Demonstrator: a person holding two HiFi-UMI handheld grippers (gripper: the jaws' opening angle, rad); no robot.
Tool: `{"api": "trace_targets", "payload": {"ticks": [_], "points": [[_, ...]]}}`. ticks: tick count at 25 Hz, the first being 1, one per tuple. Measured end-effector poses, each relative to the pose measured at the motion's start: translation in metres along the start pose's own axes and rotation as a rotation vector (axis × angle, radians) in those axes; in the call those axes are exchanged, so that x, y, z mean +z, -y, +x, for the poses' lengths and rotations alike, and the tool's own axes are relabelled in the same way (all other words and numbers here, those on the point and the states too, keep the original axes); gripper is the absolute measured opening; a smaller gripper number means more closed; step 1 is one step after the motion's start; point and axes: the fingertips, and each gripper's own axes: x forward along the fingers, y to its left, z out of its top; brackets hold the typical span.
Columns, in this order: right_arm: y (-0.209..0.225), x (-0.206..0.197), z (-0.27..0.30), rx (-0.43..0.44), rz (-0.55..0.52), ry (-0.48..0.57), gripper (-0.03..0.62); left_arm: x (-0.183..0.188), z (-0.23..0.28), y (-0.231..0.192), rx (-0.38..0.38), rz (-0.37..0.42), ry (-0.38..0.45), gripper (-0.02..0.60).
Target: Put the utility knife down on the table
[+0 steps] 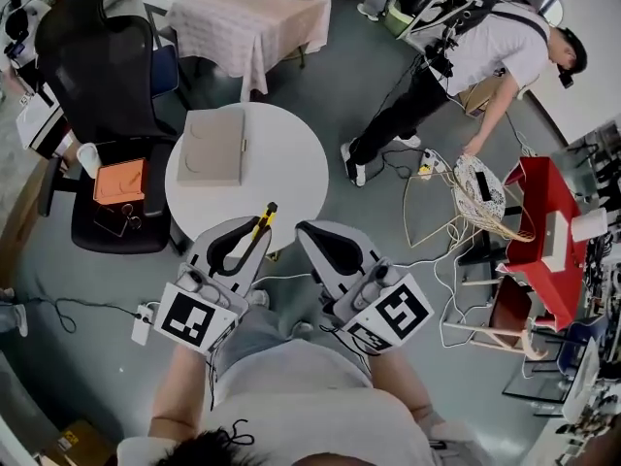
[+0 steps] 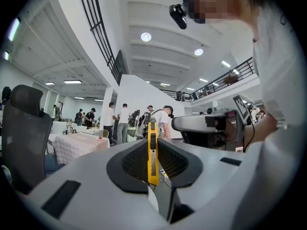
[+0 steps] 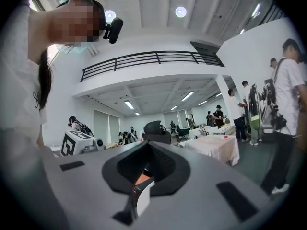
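A yellow utility knife (image 1: 263,219) sticks up from between the jaws of my left gripper (image 1: 254,231), which is shut on it. The left gripper view shows the knife (image 2: 152,152) upright, clamped between the black pads of that gripper (image 2: 152,145). It hangs over the near edge of the round white table (image 1: 291,168). My right gripper (image 1: 309,233) is beside it, to the right, off the table's near edge. Seen in its own view, the right gripper (image 3: 146,147) has its jaws together with nothing between them.
A flat cardboard box (image 1: 212,147) lies on the table's left half. A black office chair (image 1: 107,85) with an orange item (image 1: 118,181) stands at left. A person (image 1: 485,47) bends over a wire basket (image 1: 478,187) at right, near a red stand (image 1: 543,207) and floor cables.
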Motion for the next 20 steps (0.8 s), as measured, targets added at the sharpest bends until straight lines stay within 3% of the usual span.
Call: {"api": "trace_targets", "payload": {"ticks": [11, 20], "points": [[0.042, -0.031, 0.071, -0.107, 0.032, -0.086, 0.008, -0.068, 0.052, -0.082, -0.101, -0.02, -0.16, 0.066], [0.078, -0.054, 0.089, -0.192, 0.074, -0.137, 0.008, -0.127, 0.09, -0.111, -0.177, -0.034, -0.3, 0.066]]}}
